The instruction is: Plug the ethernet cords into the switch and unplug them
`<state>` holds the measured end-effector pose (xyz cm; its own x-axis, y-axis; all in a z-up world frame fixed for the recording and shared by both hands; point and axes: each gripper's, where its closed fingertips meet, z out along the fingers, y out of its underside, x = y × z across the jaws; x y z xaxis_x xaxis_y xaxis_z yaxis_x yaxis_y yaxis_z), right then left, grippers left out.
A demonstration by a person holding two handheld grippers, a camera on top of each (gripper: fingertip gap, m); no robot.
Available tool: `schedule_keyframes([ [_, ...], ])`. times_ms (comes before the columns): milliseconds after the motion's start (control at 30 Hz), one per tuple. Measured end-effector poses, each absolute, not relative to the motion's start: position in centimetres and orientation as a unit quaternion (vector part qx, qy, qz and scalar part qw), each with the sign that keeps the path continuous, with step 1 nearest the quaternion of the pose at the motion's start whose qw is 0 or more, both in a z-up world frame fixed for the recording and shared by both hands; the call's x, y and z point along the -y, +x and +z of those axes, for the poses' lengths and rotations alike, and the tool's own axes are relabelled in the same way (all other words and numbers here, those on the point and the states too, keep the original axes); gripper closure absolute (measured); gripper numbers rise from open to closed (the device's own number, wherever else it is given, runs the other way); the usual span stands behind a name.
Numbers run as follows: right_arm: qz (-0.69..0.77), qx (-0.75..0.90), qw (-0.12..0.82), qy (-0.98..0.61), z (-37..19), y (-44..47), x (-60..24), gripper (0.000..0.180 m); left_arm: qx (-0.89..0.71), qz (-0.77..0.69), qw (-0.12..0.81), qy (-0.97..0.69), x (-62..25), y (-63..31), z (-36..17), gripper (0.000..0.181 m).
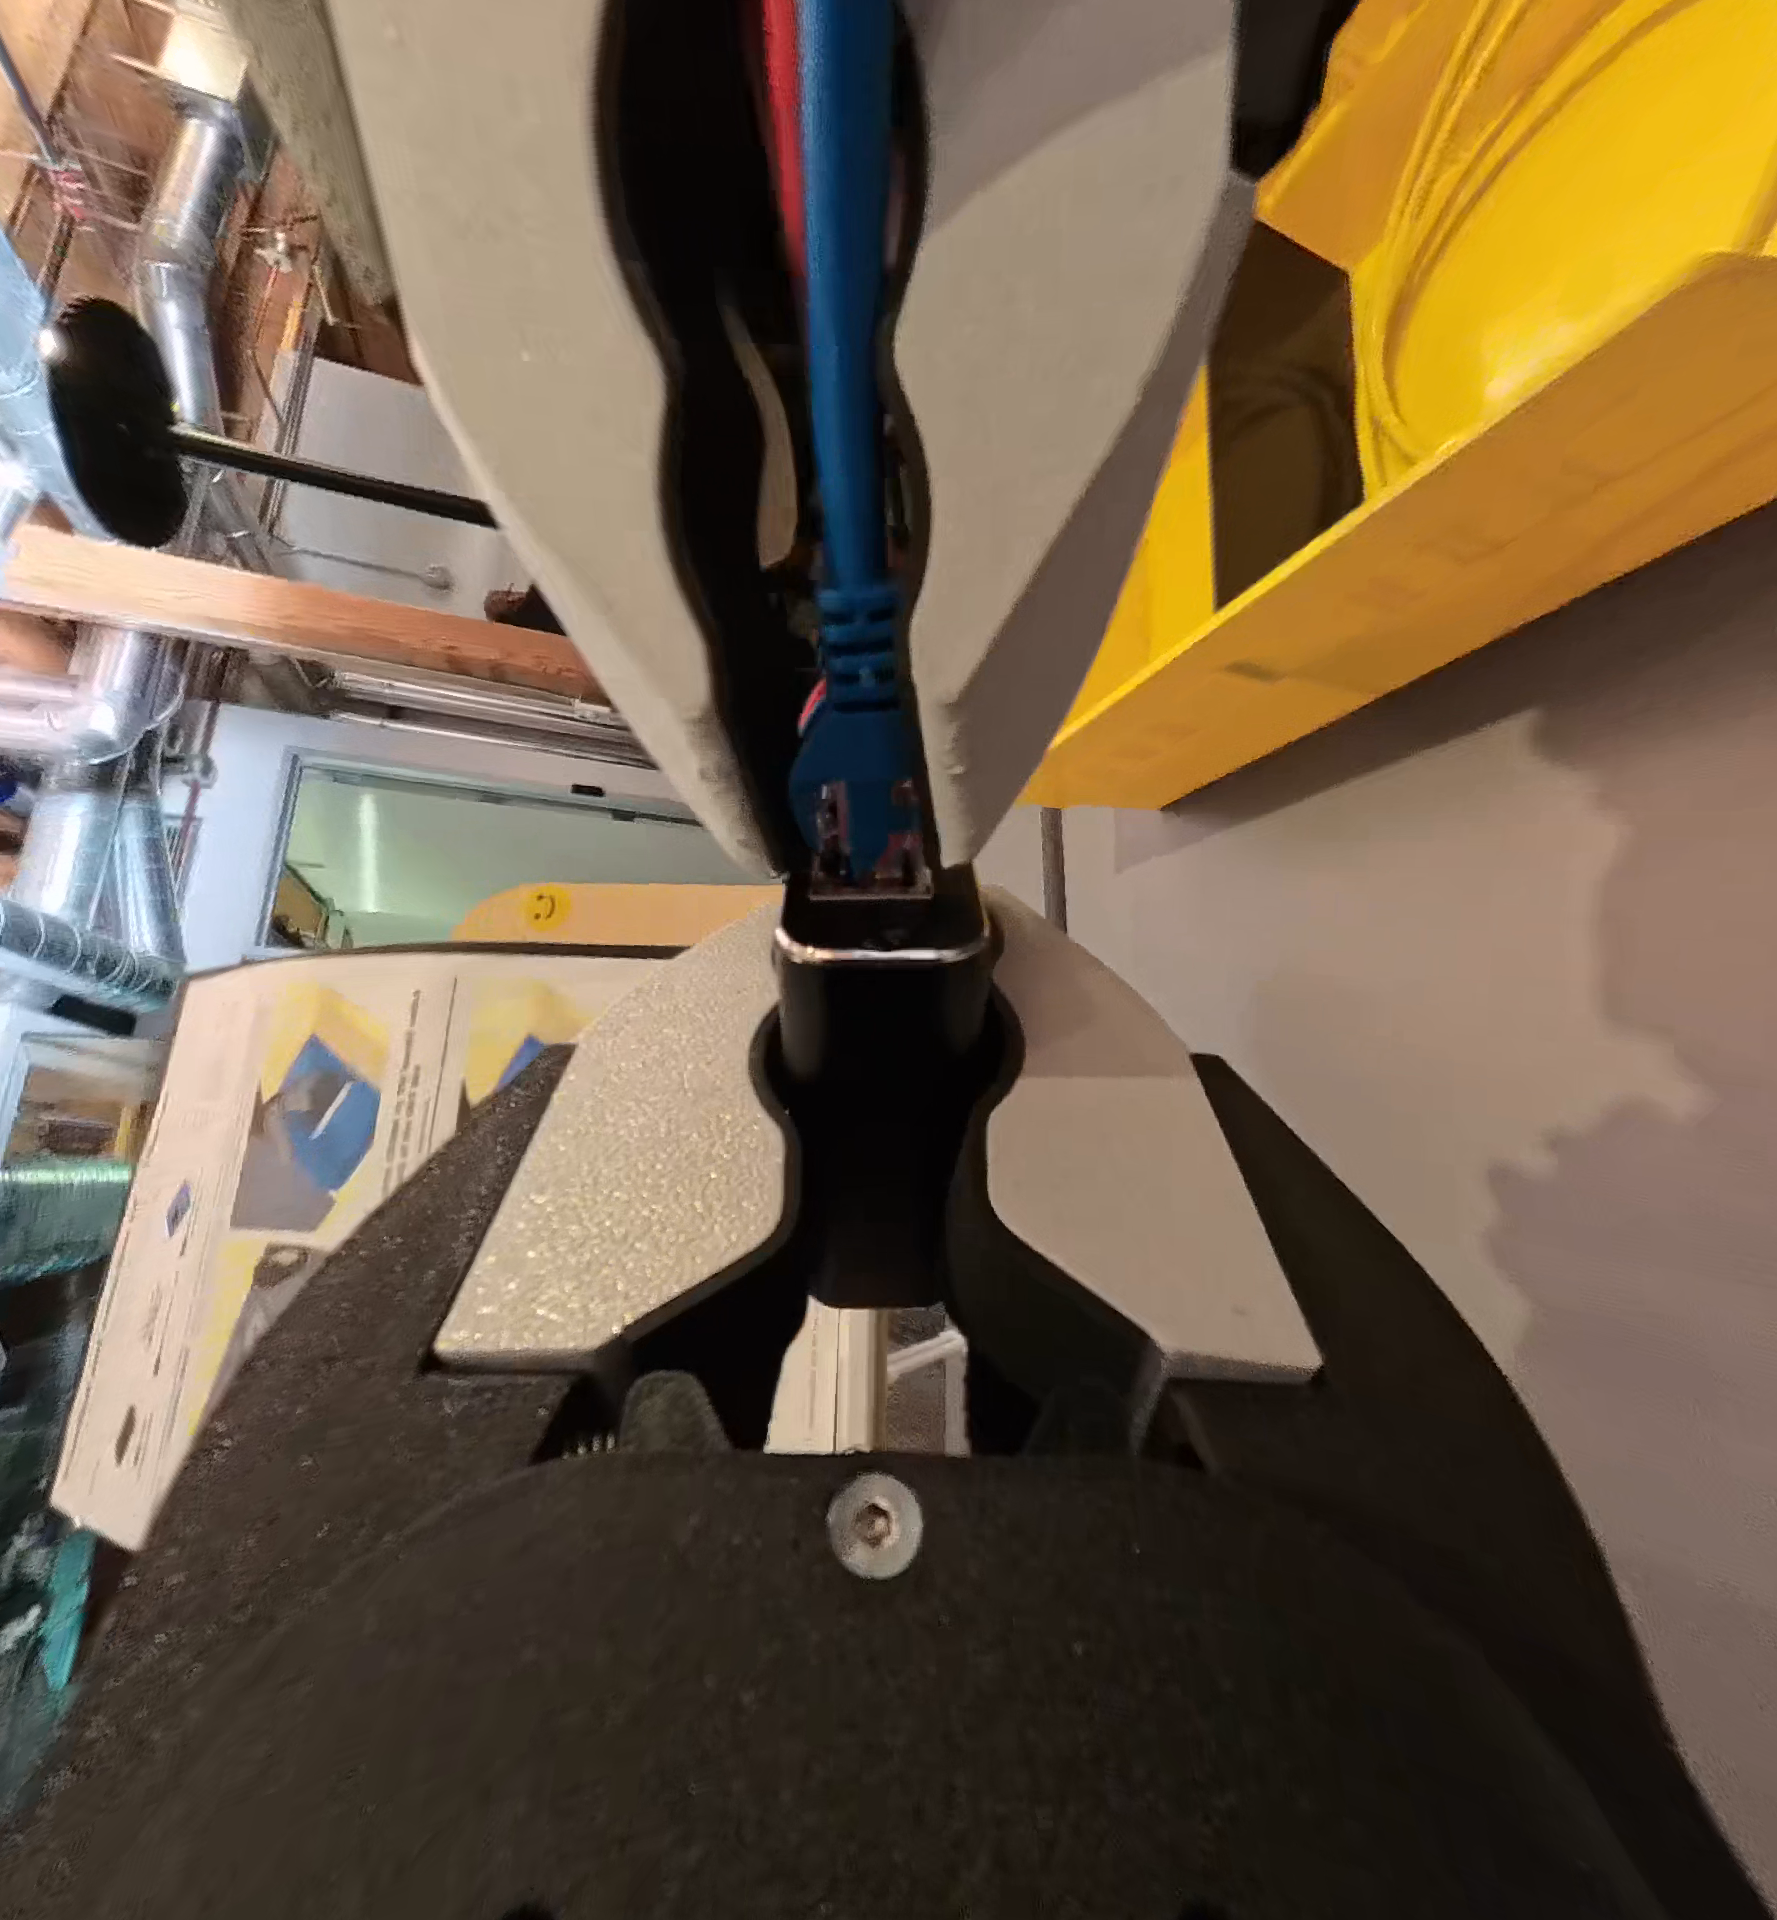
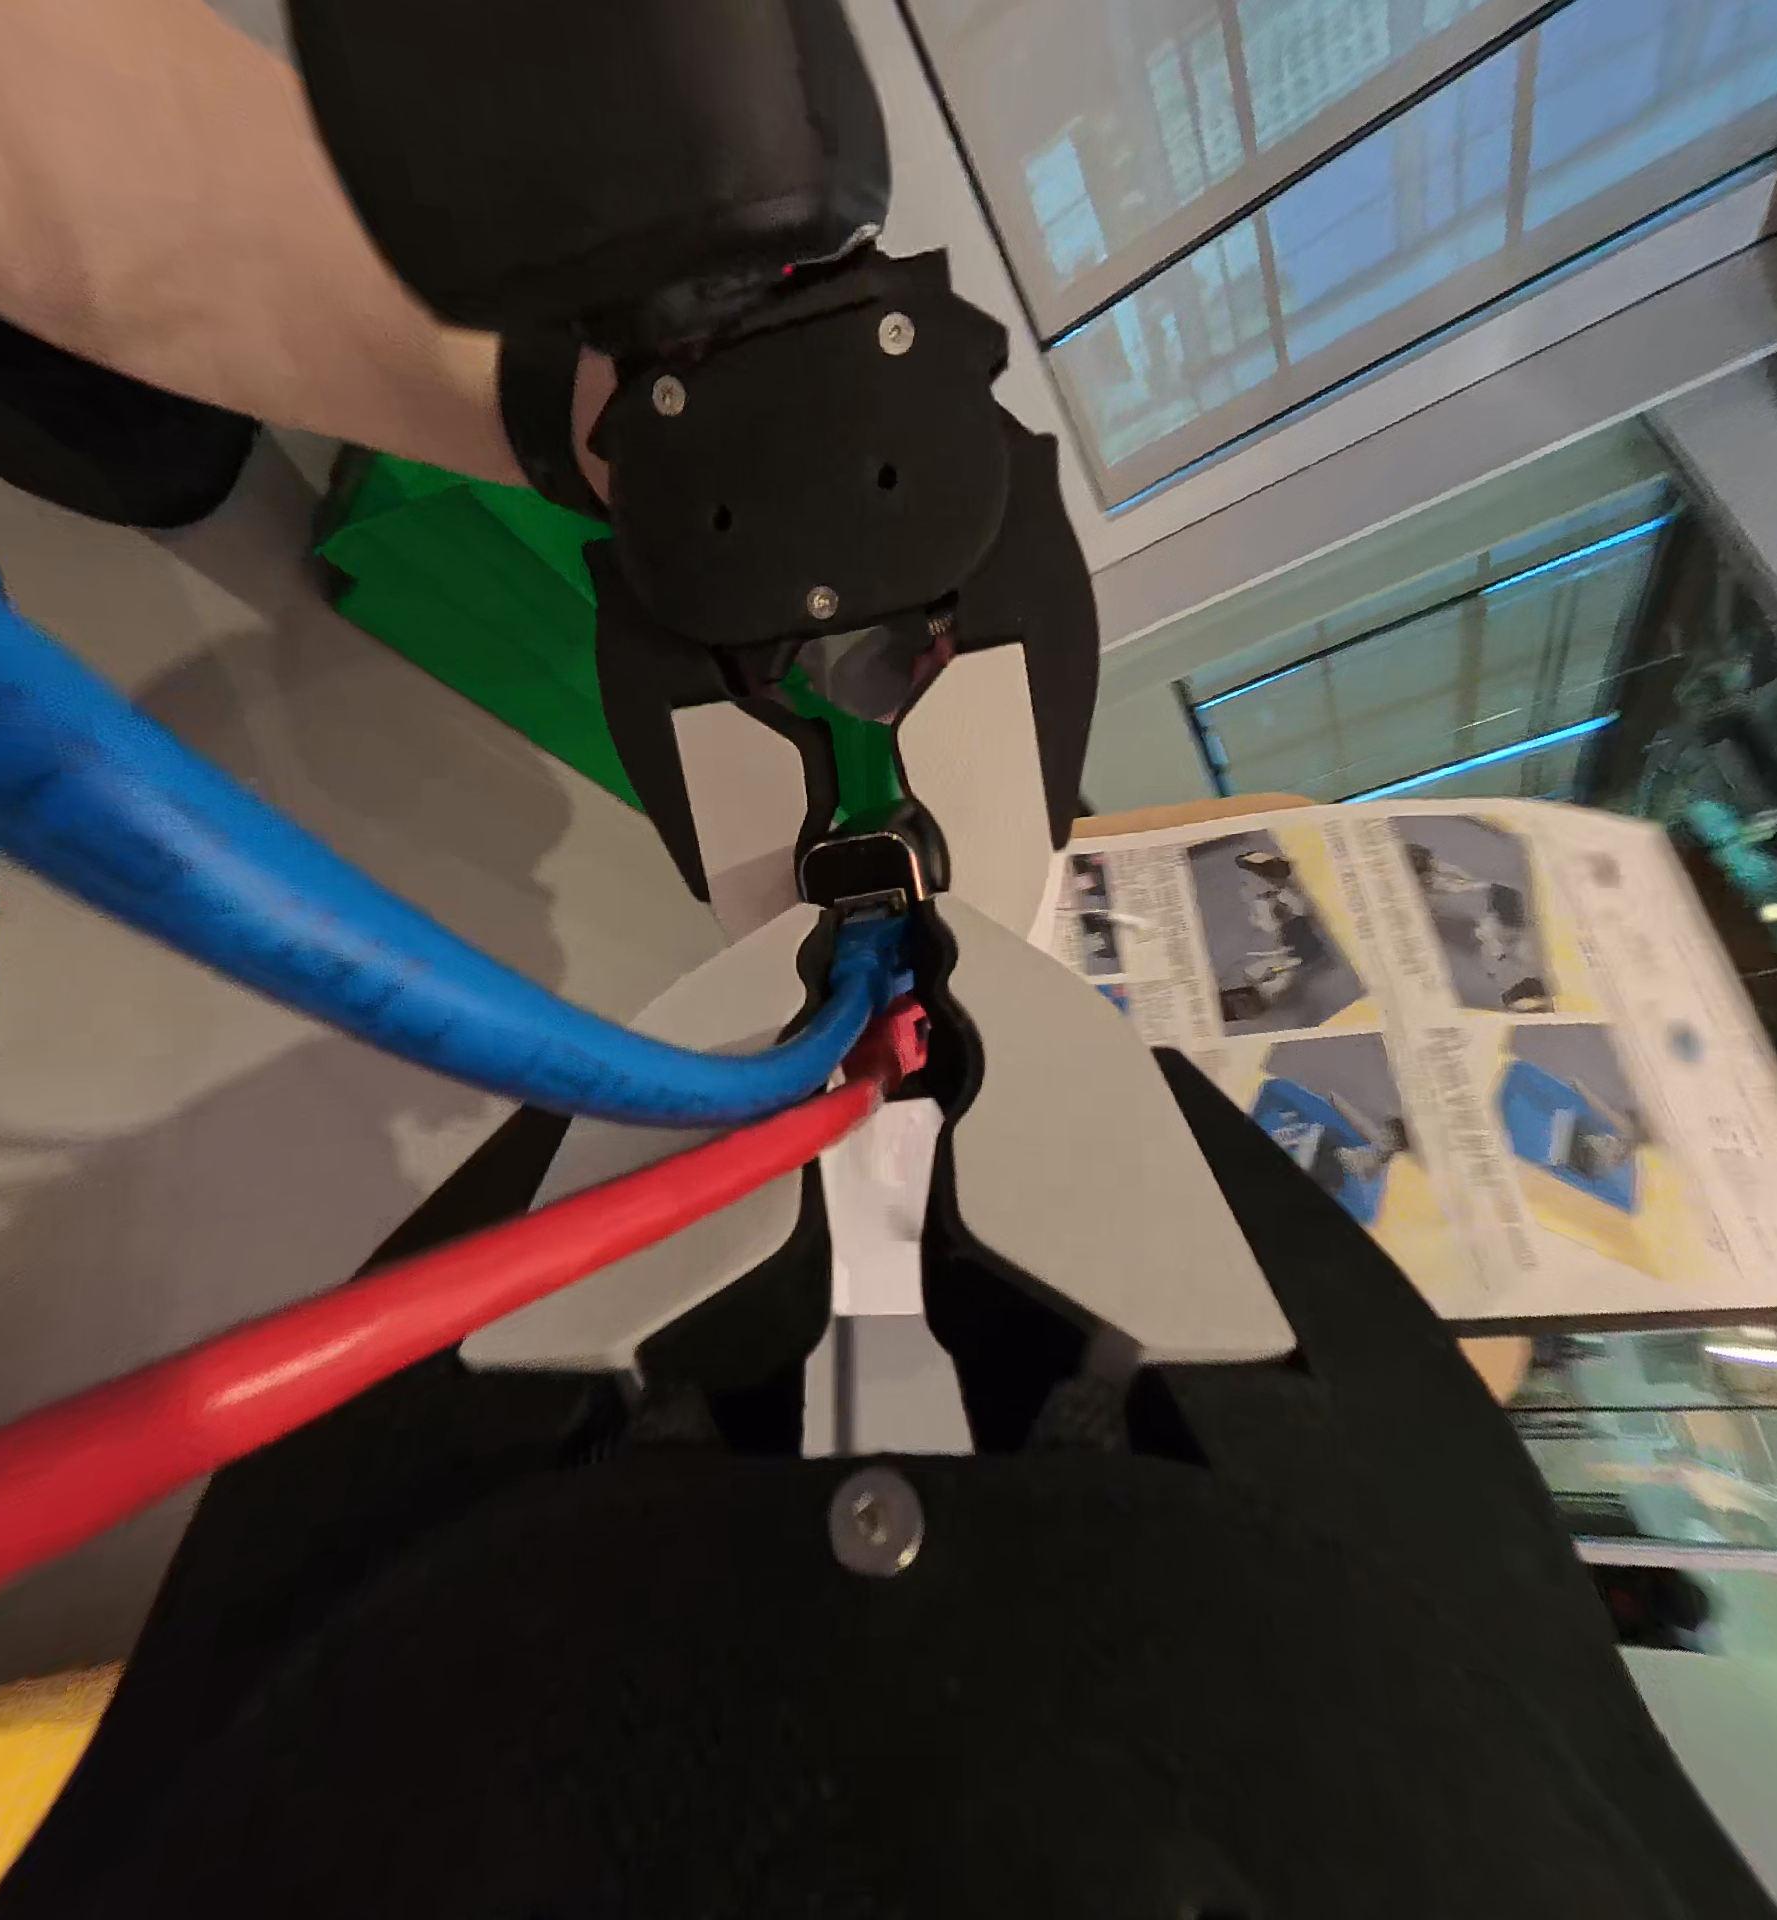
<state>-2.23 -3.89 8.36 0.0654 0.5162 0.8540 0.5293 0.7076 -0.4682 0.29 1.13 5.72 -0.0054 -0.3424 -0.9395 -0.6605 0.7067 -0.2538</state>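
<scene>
My left gripper (image 1: 884,940) is shut on a small black switch (image 1: 882,1029) with a silver-rimmed port at its far end. My right gripper (image 1: 868,847) comes in from the top of this view, shut on the plug of a blue ethernet cord (image 1: 863,769). The plug's clear tip sits at the port's mouth; I cannot tell how deep. In the right wrist view my right gripper (image 2: 876,935) pinches the blue plug (image 2: 868,951) against the switch (image 2: 868,862), which the left gripper (image 2: 868,831) holds from above. A red cord's plug (image 2: 905,1039) also lies between my right fingers.
A yellow bin (image 1: 1486,436) is at the upper right in the left wrist view. A printed sheet on a board (image 2: 1435,1039) lies to the right. A green object (image 2: 468,582) and a person's forearm (image 2: 167,249) are at the upper left. The blue cord (image 2: 240,894) and the red cord (image 2: 427,1320) trail off to the left. About 6 cm separates my left fingertips from my right.
</scene>
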Motion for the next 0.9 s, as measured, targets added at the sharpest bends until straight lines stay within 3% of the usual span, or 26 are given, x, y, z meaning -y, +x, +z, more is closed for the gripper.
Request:
schedule_keyframes([
  [233,-0.094,0.683,0.646,-0.327,9.5,-2.7,4.2,0.165,-0.683,0.121,0.616,-0.374,-1.0,0.0,6.7,0.154],
  [900,-0.121,0.671,0.652,-0.333,9.9,-2.8,3.7,0.164,-0.665,0.146,0.625,-0.381,-1.6,-0.3,7.3,0.154],
])
